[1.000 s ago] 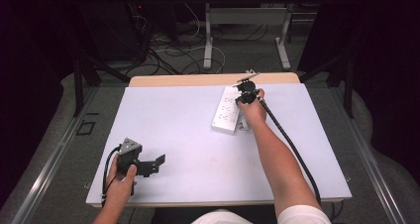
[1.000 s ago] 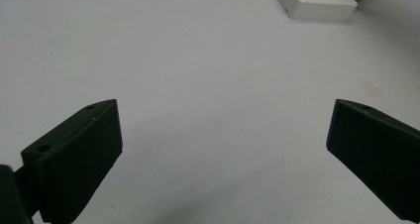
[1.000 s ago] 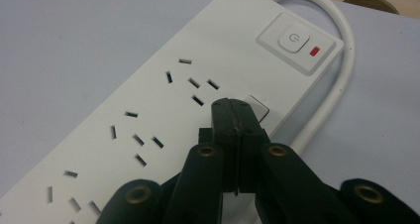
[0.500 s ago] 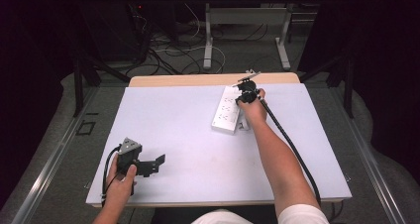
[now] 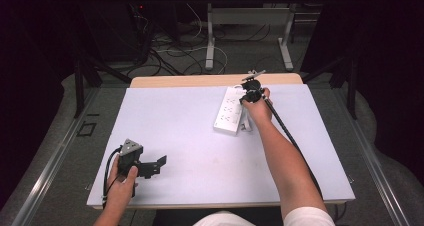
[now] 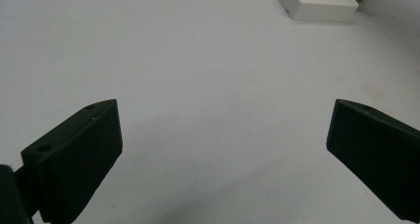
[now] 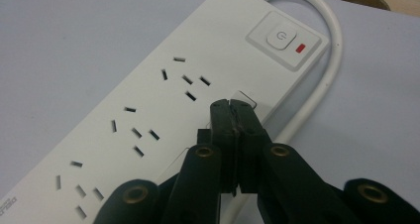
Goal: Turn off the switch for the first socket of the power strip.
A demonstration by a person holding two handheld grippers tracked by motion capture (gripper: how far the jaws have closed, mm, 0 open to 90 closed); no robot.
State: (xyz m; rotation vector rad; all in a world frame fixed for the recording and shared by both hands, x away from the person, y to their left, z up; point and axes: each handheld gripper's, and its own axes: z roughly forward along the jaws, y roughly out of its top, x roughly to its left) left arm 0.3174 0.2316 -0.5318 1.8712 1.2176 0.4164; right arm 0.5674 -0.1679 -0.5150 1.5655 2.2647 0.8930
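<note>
I have the right gripper point(image 7: 233, 105) over the power strip point(image 7: 163, 115), its matte black jaws pressed flat together with nothing between them, tips just above the strip's smooth white plastic face near the square switch point(image 7: 282, 35) with its red indicator. The long, rectangular strip lies toward the far right of the pale, matte table point(image 5: 200, 151), its thick white cord point(image 7: 322, 80) looping round the switch end. My left gripper point(image 6: 223, 149) sits near the front left, its blocky jaws wide apart over bare tabletop.
</note>
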